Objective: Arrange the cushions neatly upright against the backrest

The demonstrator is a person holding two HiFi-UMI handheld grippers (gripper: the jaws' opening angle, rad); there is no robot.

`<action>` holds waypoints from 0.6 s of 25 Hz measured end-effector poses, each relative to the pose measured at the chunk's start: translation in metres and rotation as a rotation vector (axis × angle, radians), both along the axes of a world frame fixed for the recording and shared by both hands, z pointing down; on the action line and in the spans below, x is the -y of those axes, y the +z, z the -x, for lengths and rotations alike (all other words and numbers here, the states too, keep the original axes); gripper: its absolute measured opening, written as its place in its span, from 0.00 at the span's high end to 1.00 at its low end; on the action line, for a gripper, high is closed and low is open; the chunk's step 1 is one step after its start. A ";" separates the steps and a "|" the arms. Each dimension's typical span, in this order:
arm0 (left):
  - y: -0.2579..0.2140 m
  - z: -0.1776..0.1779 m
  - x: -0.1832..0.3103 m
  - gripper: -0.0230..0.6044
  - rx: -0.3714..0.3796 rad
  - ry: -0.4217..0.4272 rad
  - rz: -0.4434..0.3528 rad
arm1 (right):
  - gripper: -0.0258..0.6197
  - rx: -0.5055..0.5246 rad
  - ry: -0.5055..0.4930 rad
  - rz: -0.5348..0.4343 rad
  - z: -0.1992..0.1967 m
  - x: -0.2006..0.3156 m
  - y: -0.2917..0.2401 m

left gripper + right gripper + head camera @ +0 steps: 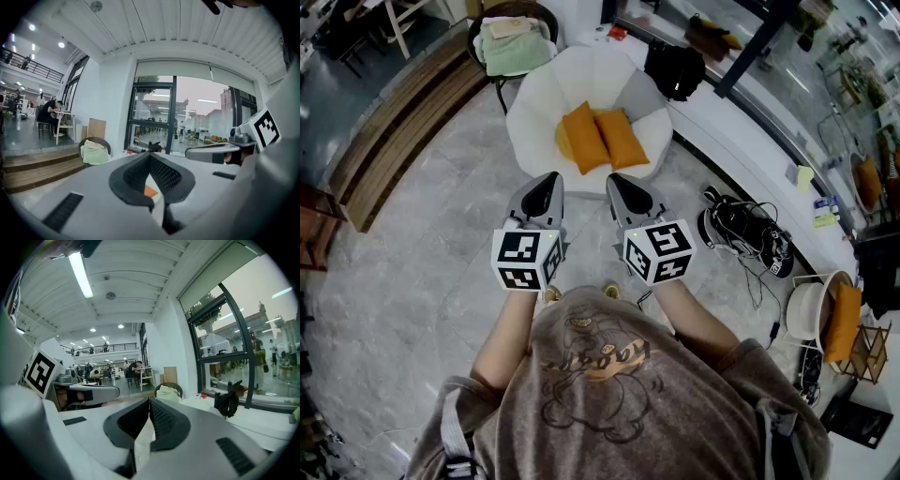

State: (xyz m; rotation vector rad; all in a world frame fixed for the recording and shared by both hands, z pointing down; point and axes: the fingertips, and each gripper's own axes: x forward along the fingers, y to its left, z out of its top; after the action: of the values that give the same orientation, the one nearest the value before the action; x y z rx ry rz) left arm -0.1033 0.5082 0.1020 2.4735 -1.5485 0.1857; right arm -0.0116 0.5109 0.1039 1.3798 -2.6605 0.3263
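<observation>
- Lying side by side on the round white scalloped armchair (534, 98) are two orange rectangular fabric cushions (584, 138), touching
- Left gripper (551, 180) and right gripper (615, 180) are hovering near it, jaws closed, empty

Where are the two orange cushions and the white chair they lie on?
left orange cushion (584, 139): head view, middle of its top face.
right orange cushion (622, 137): head view, middle of its top face.
white chair (536, 97): head view, its left padded wall.
</observation>
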 end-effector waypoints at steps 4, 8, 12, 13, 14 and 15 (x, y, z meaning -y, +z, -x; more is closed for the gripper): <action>-0.001 -0.004 0.002 0.96 0.002 0.006 -0.006 | 0.92 0.002 -0.002 -0.003 -0.002 0.001 0.000; 0.002 -0.006 0.004 0.96 0.008 0.009 -0.005 | 0.92 0.017 -0.022 -0.018 -0.003 0.002 -0.001; 0.003 -0.011 0.005 0.96 0.003 0.000 0.006 | 0.92 0.010 -0.056 -0.038 -0.009 0.003 -0.006; 0.004 -0.013 0.004 0.96 0.000 -0.003 0.007 | 0.92 0.007 -0.067 -0.045 -0.012 0.002 -0.007; 0.004 -0.016 0.005 0.96 -0.004 -0.006 0.008 | 0.92 0.004 -0.077 -0.052 -0.014 0.003 -0.008; 0.005 -0.020 0.007 0.96 -0.007 -0.010 0.008 | 0.92 0.000 -0.087 -0.059 -0.017 0.003 -0.009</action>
State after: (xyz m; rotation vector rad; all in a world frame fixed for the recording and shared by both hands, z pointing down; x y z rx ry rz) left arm -0.0837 0.5016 0.1066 2.4576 -1.5538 0.1811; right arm 0.0057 0.5079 0.0949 1.2741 -2.7413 0.2396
